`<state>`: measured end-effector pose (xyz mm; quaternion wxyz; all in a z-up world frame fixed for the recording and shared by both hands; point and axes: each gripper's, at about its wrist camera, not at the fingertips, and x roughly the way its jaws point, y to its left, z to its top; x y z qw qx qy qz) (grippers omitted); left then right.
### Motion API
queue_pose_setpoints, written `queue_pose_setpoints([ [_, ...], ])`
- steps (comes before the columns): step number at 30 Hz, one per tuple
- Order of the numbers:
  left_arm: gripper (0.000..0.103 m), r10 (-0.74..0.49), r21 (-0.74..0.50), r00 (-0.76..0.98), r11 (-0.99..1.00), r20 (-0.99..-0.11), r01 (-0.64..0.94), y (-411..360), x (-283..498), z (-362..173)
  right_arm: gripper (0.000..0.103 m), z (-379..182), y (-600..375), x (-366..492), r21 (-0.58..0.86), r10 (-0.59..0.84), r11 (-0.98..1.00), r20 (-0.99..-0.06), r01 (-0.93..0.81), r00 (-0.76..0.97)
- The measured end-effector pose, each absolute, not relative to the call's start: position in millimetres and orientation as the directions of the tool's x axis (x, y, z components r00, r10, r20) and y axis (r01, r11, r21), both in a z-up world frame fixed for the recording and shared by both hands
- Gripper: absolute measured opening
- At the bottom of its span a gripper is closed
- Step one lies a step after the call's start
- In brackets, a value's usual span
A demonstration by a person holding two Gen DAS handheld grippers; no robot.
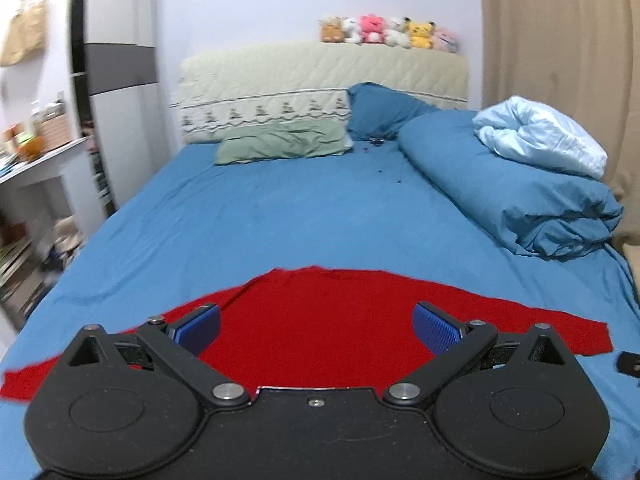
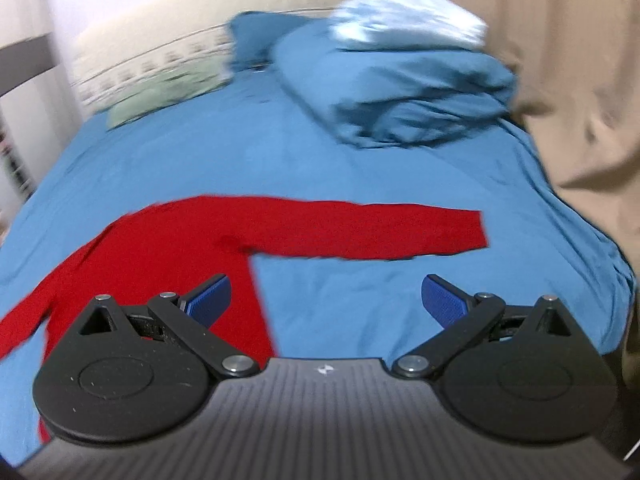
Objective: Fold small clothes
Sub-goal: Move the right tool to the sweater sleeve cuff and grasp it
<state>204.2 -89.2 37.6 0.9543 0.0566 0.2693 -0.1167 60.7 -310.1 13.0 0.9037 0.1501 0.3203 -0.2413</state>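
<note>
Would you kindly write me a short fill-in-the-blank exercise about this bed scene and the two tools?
1. The garment spread flat on the bed sheet is coloured ____.
2. The left tool has its blue pads spread ____, holding nothing.
3. In the right wrist view, the garment's sleeve stretches sideways ahead of the right tool, which is also ____.
4. The plush toys sit on top of the ____.

Missing words: red; open; open; headboard
</note>
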Motion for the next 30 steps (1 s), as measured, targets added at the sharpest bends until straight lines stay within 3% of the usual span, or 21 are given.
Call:
queue_pose_setpoints([
  [7, 0.103, -0.233, 0.058, 0.784, 0.945, -0.575, 0.323, -127.5, 311.8, -19.0, 0.103, -53.6, -395.4, 99.7, 0.168, -0.447, 0.693, -0.662, 0.701, 0.602],
  [19, 0.103, -0.308, 0.033, 0.662, 0.893, -0.683, 0.449, -170.7, 415.6, -146.6, 0.103, -192.6, -482.8, 147.6, 0.259, -0.507, 0.54, -0.659, 0.8, 0.555],
  [24, 0.103, -0.293, -0.003, 0.617, 0.905, -0.731, 0.426, -176.4, 442.3, -186.8, 0.094, -221.8, -496.3, 160.3, 0.312, -0.532, 0.502, -0.625, 0.807, 0.572],
  [30, 0.103, -0.288, -0.048, 0.62, 0.926, -0.73, 0.373, -172.9, 458.6, -202.0, 0.066, -223.8, -507.5, 175.2, 0.327, -0.561, 0.485, -0.596, 0.811, 0.575],
])
